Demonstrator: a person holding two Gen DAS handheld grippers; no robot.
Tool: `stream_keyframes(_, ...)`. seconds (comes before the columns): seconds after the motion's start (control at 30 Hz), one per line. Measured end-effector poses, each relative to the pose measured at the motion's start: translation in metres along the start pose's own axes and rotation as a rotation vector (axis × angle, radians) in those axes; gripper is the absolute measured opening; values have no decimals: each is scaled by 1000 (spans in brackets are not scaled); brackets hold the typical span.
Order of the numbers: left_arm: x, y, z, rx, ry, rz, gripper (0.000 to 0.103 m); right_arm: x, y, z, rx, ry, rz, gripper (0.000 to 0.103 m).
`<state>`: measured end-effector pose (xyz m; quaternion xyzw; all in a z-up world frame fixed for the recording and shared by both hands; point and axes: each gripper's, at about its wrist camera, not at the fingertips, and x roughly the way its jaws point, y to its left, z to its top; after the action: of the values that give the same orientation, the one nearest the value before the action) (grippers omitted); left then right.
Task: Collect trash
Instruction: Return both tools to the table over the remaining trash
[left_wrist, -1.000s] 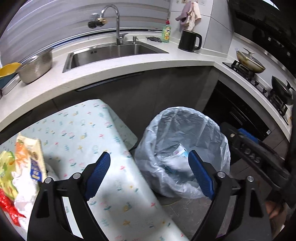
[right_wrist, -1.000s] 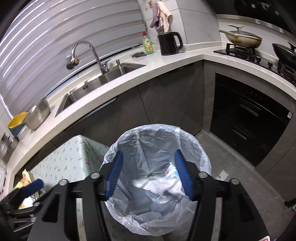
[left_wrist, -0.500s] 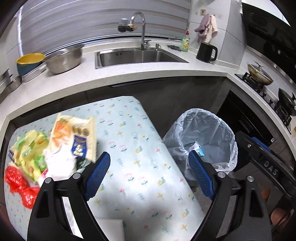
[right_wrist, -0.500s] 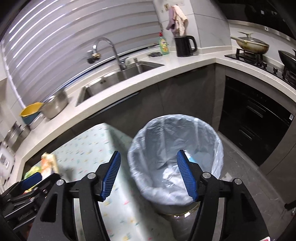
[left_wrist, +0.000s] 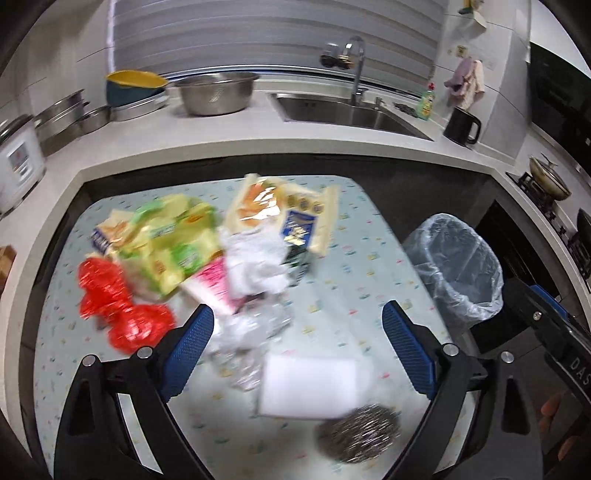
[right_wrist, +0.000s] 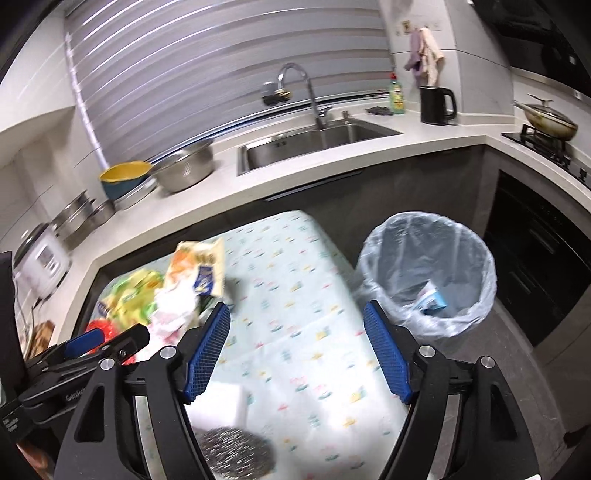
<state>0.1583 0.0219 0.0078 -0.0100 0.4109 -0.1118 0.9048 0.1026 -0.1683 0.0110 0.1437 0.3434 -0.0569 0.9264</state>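
A pile of trash lies on the floral-cloth table (left_wrist: 354, 258): a red crumpled bag (left_wrist: 118, 306), green-yellow snack bags (left_wrist: 166, 236), a cream snack bag (left_wrist: 284, 214), white crumpled paper (left_wrist: 255, 262) and clear plastic (left_wrist: 247, 343). My left gripper (left_wrist: 297, 332) is open and empty above the clear plastic. My right gripper (right_wrist: 297, 343) is open and empty over the table, right of the pile (right_wrist: 177, 284). The bin with a clear liner (right_wrist: 428, 269) stands on the floor right of the table and holds a blue-white carton (right_wrist: 430, 301).
A white sponge block (left_wrist: 310, 384) and a steel wool scourer (left_wrist: 358, 432) lie near the table's front. The counter behind holds a sink (right_wrist: 317, 142), steel bowl (right_wrist: 184, 170), yellow bowl (right_wrist: 125, 177), rice cooker (right_wrist: 40, 262), kettle (right_wrist: 436, 105). A stove with pan (right_wrist: 546, 122) is at right.
Both grippers swung left, away from the bin and toward the table. The trash pile has come into the middle of the left wrist view. Both stay open.
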Motion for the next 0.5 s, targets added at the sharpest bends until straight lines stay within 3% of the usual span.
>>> stream_keyframes(0.33,-9,86,-43,-100,36,110,88,14,68,-39,-85,86,75,72)
stream_keyframes(0.5,-4,118,-58,-148,68,127,88,32,95,-53,-122,132,101,72)
